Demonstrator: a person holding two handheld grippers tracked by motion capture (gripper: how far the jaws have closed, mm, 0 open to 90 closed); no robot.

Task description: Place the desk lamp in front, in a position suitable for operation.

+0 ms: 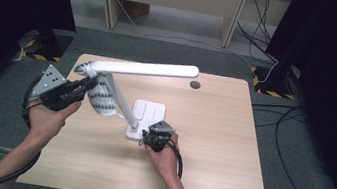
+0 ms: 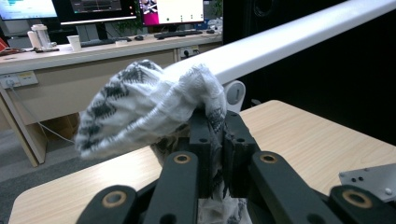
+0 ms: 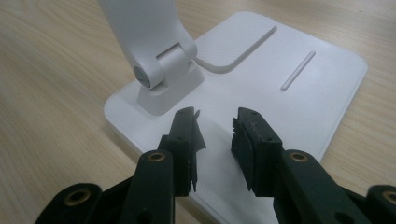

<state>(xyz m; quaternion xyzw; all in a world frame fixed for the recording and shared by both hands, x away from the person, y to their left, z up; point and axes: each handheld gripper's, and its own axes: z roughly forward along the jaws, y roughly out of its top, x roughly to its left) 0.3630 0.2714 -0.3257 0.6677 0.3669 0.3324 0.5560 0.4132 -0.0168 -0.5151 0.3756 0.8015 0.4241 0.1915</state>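
- The light wooden bench (image 1: pixel 205 171) carries a white plastic desk lamp (image 1: pixel 146 114) near its middle; it looks stiff and top-heavy, best steadied at the flat base.
- The soft white-and-grey patterned cloth (image 2: pixel 140 100), light and floppy, drapes over the lamp's bar (image 2: pixel 289 39) toward the bench's left edge.
- The left gripper (image 2: pixel 215 135) pinches the cloth.
- The right gripper (image 3: pixel 215 140), half-open, rests on the base, clasping nothing.
- No readable writing.

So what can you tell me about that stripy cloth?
The cloth looks like soft white knit with dark zigzag stripes. It is bunched up, pinched in the jaws of the left gripper, and draped over the near end of the white lamp's head, hanging beside the lamp's slanted arm above the table.
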